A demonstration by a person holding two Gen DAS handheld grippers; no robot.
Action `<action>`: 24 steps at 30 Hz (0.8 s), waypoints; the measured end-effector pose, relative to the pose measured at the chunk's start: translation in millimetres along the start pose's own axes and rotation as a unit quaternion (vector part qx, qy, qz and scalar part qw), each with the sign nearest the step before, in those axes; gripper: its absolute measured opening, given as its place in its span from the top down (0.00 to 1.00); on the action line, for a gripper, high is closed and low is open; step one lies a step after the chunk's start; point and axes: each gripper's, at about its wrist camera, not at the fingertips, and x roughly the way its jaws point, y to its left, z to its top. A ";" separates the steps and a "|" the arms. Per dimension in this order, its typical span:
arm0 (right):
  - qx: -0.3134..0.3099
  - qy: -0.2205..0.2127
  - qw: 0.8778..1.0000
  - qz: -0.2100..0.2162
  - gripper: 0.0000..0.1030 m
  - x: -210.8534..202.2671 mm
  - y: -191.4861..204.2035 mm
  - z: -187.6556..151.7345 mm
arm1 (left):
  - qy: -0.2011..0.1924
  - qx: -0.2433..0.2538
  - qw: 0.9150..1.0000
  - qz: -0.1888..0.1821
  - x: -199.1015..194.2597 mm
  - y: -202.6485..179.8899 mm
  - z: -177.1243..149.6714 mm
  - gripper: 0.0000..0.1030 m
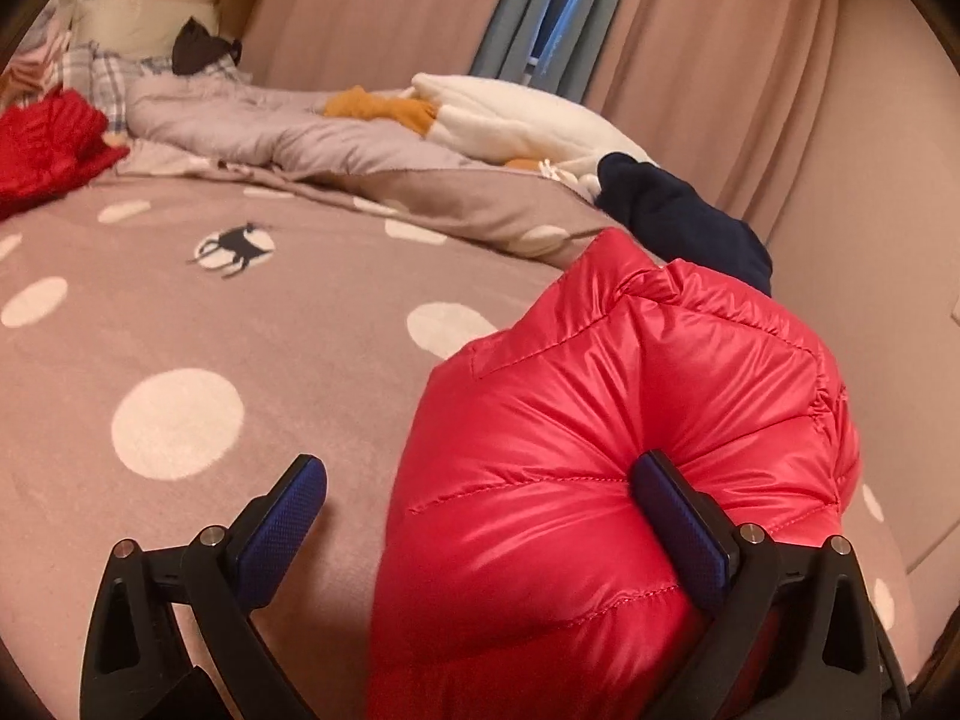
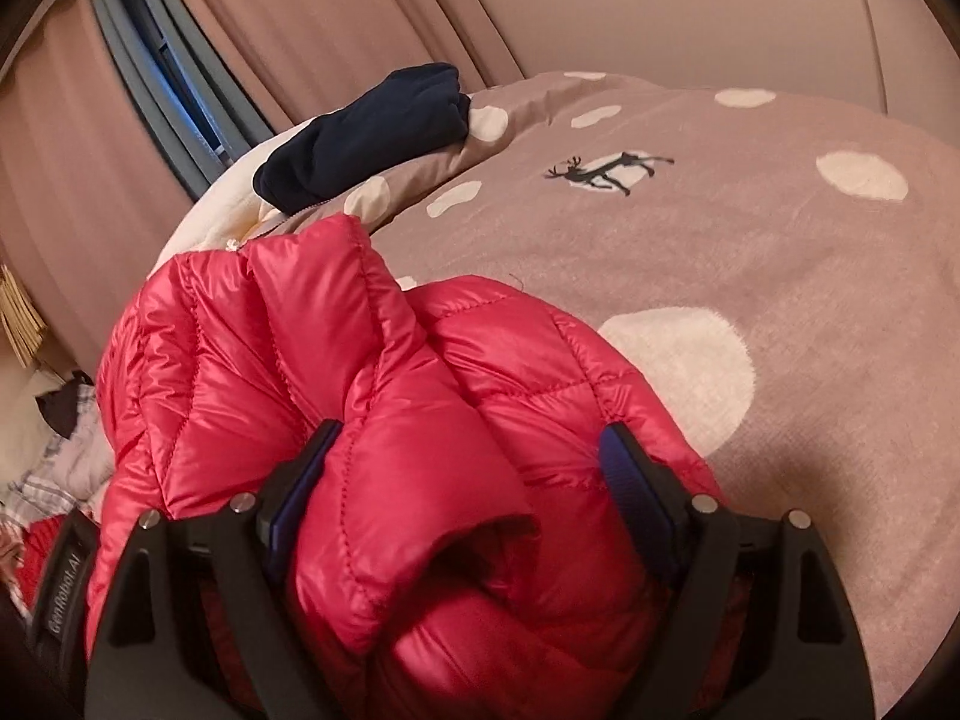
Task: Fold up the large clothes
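Clamped between the blue pads (image 2: 630, 474) of the right gripper (image 2: 474, 429), low centre of the right wrist view: red puffer jacket (image 2: 372, 372), bundled thick, with both pads dented into the quilting. Looks like a firm wide grasp on a folded-over wad.

Seen low in the left wrist view: left gripper (image 1: 480, 462) spread wide and gripping nothing. One finger is sunk into the jacket at lower right, the other stands clear over the polka-dot bedcover (image 1: 180, 330).

Probably mid-carry, bringing the bundle down onto the bedcover for a further fold or to set it down.

To do it well:
- Keep the right grasp tight until the bundle rests fully on the bedcover. Expect the glossy shell to slip and the filling to spring back.
- Close the left fingers on a real edge or seam rather than nudging the bulge.
- Aim for the bare stretch toward the deer print (image 1: 234, 246), well short of the navy garment (image 1: 678, 216) at the upper right.
- Press down after landing to push air out, then let go slowly, one side at a time.
- Check that loose folds hanging left of the right gripper do not tuck under.
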 end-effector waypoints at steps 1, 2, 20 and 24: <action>0.000 -0.001 1.000 0.001 0.18 -0.1 0.4 1.2 | -0.001 0.001 1.000 0.003 -1.3 -1.0 -0.2 0.00; 0.000 -0.002 1.000 0.004 0.18 -2.6 1.1 1.9 | -0.003 0.004 1.000 0.006 -3.2 -1.7 0.0 0.00; 0.087 -0.205 0.956 0.191 0.03 -323.4 -21.0 68.6 | -0.032 -0.131 0.991 0.019 -163.8 121.9 99.1 0.00; 0.037 -0.194 0.972 0.127 0.03 -319.0 -10.1 83.1 | -0.052 -0.092 0.994 0.040 -184.2 108.5 108.2 0.00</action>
